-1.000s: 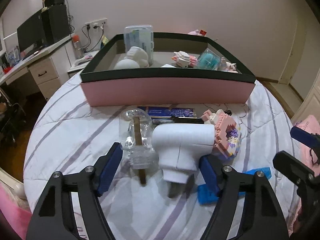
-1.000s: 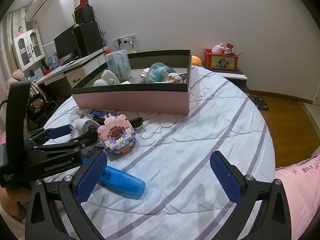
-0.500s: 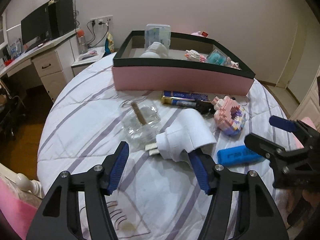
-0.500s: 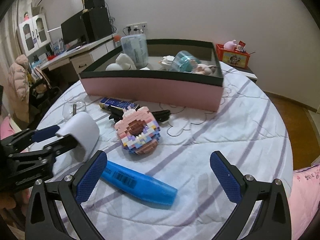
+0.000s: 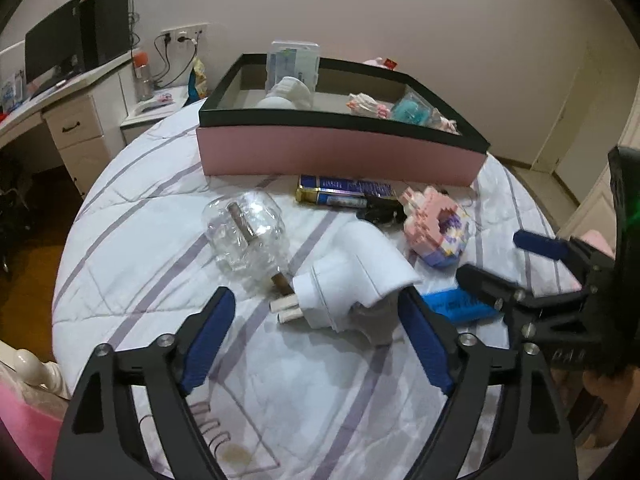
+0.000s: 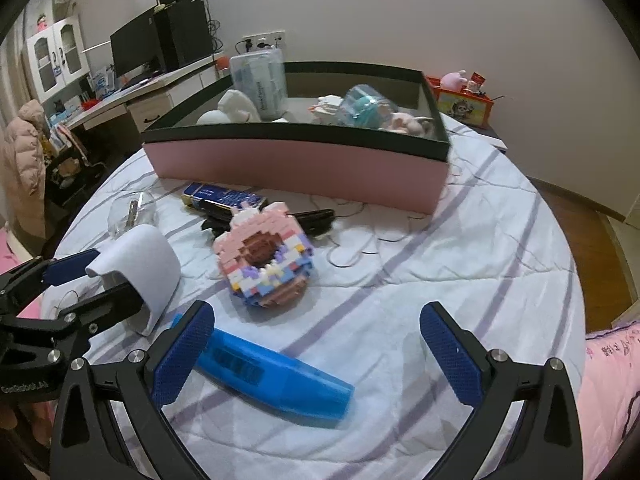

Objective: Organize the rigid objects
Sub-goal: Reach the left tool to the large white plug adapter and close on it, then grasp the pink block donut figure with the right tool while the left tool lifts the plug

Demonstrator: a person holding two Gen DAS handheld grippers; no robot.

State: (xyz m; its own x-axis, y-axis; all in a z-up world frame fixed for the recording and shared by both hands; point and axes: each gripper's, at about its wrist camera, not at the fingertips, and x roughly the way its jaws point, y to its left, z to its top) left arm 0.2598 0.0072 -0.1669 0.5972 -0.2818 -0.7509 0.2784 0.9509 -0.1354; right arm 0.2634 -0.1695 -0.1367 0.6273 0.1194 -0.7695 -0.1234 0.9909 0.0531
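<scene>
A white plug-shaped adapter (image 5: 352, 276) lies on its side on the striped bedcover. My left gripper (image 5: 316, 336) stands just behind it, jaws opening, and neither pad presses on it. A clear glass bottle (image 5: 244, 232) lies to its left, a pink brick doughnut (image 6: 264, 260) to its right. My right gripper (image 6: 318, 356) is open over a blue case (image 6: 276, 376), whose left end lies behind the left pad. The pink box (image 6: 296, 164) with a black rim stands behind, with several toys inside. The left gripper (image 6: 96, 280) flanks the adapter (image 6: 144, 272) in the right wrist view.
A blue-and-gold pack (image 5: 344, 192) and a black item (image 6: 316, 216) lie in front of the box. The bed's round edge falls away on both sides. A desk with a monitor (image 5: 56, 52) stands at the far left. A person's hand (image 5: 612, 384) holds the right gripper.
The left gripper drew back and its jaws widened. The adapter, upright between the pads before, now lies tilted on the bed. The right gripper came closer to the blue case.
</scene>
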